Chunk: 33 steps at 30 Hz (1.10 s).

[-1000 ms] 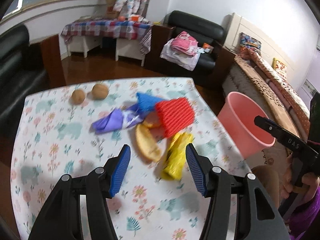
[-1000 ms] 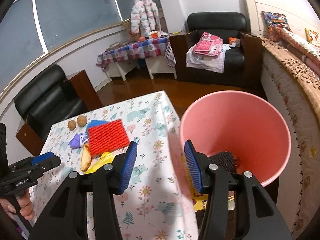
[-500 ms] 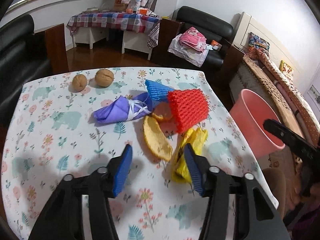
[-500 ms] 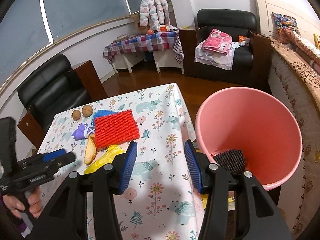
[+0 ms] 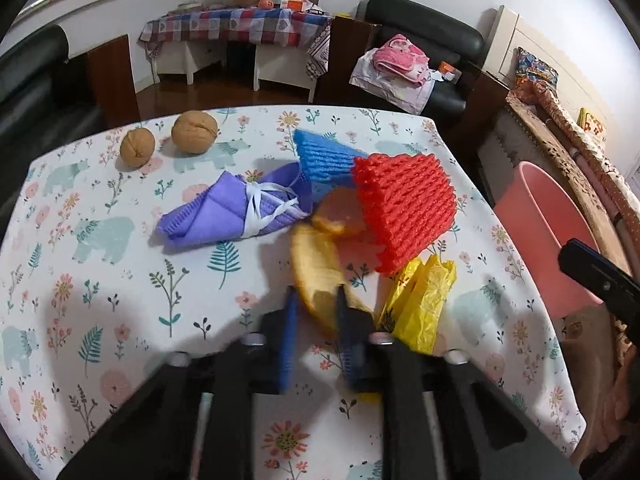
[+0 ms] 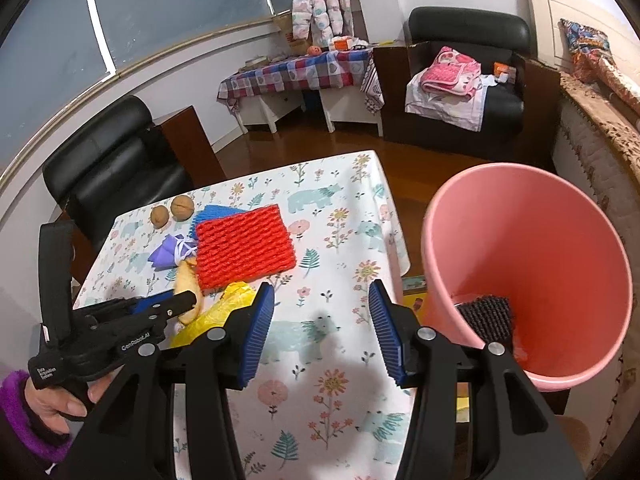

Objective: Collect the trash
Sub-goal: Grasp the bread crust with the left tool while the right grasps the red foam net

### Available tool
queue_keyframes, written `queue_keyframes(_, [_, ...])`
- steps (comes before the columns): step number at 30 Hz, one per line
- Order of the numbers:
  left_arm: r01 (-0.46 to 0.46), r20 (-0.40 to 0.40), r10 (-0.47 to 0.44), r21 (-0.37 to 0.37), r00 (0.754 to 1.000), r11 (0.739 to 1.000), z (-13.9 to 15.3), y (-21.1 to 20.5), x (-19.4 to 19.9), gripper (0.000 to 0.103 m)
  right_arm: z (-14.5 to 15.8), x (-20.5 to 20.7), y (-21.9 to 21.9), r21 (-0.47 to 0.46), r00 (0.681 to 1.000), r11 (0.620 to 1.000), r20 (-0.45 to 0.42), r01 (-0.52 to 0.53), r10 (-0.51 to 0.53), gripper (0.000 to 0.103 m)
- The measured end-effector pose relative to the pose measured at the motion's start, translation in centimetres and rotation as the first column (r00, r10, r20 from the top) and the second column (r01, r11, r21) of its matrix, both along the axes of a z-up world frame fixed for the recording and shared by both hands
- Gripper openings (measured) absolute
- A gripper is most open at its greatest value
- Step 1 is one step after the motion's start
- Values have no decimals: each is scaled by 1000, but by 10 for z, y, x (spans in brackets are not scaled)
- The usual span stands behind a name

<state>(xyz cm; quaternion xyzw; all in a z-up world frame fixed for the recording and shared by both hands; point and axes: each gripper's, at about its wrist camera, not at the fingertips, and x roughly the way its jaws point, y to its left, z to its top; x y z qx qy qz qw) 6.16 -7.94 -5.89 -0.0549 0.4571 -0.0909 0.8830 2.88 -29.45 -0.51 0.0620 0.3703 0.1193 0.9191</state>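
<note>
Orange peel [image 5: 316,276]: light, curved, pliable; near end sits between left gripper [image 5: 316,320] jaws, closed narrow on it. Right gripper [image 6: 322,328]: jaws wide, empty.

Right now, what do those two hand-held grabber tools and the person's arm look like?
Both are black plastic. The right gripper has two prongs tipped with ribbed blue pads and silver screws. The left gripper has white lettering on its handle, held by a bare hand with a fuzzy purple cuff.
</note>
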Motion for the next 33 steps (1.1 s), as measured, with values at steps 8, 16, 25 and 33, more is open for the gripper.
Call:
queue_keyframes(8, [-11, 42, 12, -34, 999, 999, 13, 17, -13, 4, 2, 14, 22, 37, 998, 997, -8, -68, 69, 50])
queue_keyframes(16, [-51, 29, 54, -77, 998, 996, 14, 45, -30, 4, 3, 32, 84, 14, 981, 981, 0, -192, 192, 50])
queue_keyframes(25, [-50, 38, 56, -142, 998, 989, 18, 62, -44, 4, -17, 54, 126, -129, 993, 985, 10, -119, 121, 50])
queue_keyframes(33, [-53, 50, 62, -172, 997, 984, 19, 73, -47, 4, -24, 55, 113, -197, 999, 980, 15, -26, 29, 6])
